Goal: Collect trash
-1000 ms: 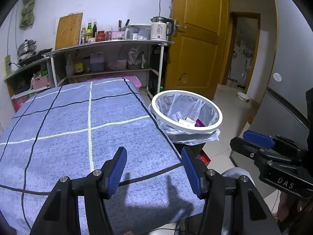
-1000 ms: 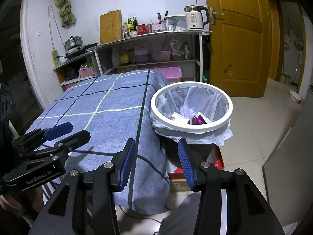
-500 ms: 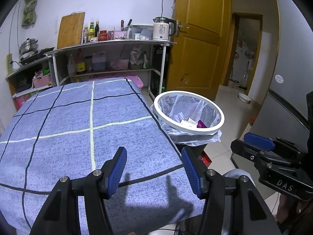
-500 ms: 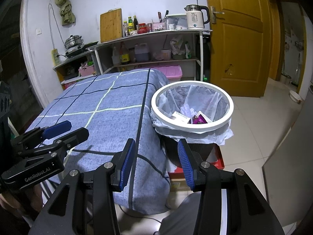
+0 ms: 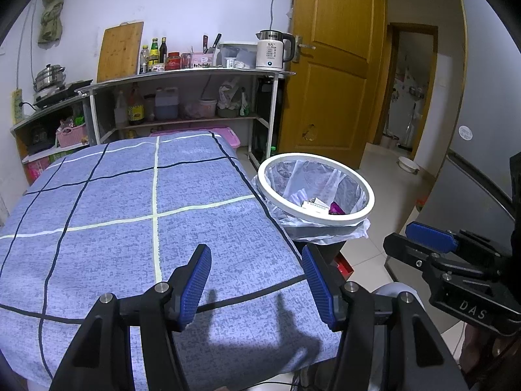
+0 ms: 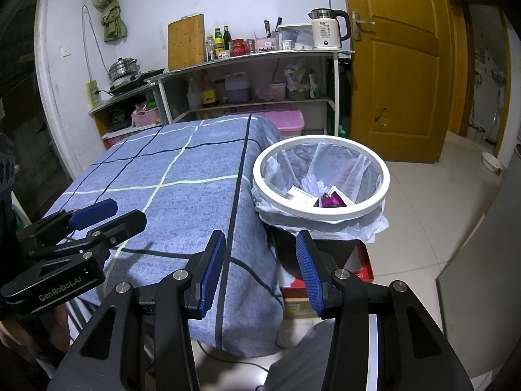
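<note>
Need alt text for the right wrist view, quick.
The open, empty right claw hangs over the edge of a blue checked tablecloth, facing a white-rimmed trash bin holding wrappers. The left claw sits at left.

Blue checked cloth-covered table [image 5: 136, 208] is placed left | white-rimmed, bag-lined trash bin [image 6: 374, 207] is set just right of it | metal shelf unit [image 5: 182, 76] is seen behind both.

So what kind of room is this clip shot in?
Most likely a small home kitchen: a shelf holds an electric kettle, a cutting board and sauce bottles, with a steamer pot on a cooktop.
</note>
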Demonstrator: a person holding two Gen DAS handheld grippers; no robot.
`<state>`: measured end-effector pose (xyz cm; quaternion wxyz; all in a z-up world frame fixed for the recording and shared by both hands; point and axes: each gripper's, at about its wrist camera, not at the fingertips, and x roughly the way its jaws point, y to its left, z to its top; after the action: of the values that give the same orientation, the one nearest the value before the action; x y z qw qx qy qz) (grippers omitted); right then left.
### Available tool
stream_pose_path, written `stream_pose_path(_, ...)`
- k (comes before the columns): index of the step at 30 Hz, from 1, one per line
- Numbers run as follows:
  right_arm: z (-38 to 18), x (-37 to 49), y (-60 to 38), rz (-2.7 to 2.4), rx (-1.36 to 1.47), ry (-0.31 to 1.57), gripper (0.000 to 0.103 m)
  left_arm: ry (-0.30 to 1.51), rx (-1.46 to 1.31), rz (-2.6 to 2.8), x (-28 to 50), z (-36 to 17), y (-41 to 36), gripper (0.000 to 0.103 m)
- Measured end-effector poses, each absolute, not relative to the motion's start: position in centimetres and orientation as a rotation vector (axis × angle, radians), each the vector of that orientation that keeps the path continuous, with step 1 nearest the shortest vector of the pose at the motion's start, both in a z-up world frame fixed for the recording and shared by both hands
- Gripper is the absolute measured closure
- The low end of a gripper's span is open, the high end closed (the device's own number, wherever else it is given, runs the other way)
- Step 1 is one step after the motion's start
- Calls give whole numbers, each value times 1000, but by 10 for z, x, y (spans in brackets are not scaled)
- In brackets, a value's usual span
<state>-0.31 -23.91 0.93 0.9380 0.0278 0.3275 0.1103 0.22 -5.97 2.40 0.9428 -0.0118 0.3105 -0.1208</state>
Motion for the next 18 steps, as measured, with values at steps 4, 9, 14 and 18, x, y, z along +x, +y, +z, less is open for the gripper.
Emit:
stream_pose_path(4, 9, -4, -239, 225, 56, 669, 57, 634, -25, -247, 2, 24, -61, 45)
stream_pose_path(9, 9, -3, -238, 227, 54, 669, 57, 635, -26, -246, 2, 24, -61, 45)
stream_pose_path(14, 9, -3, -238, 226, 53, 670, 57, 634, -25, -245, 1, 24, -62, 45)
stream_pose_path(18, 9, -3, -238, 227, 54, 669, 57, 634, -25, -245, 2, 24, -61, 45)
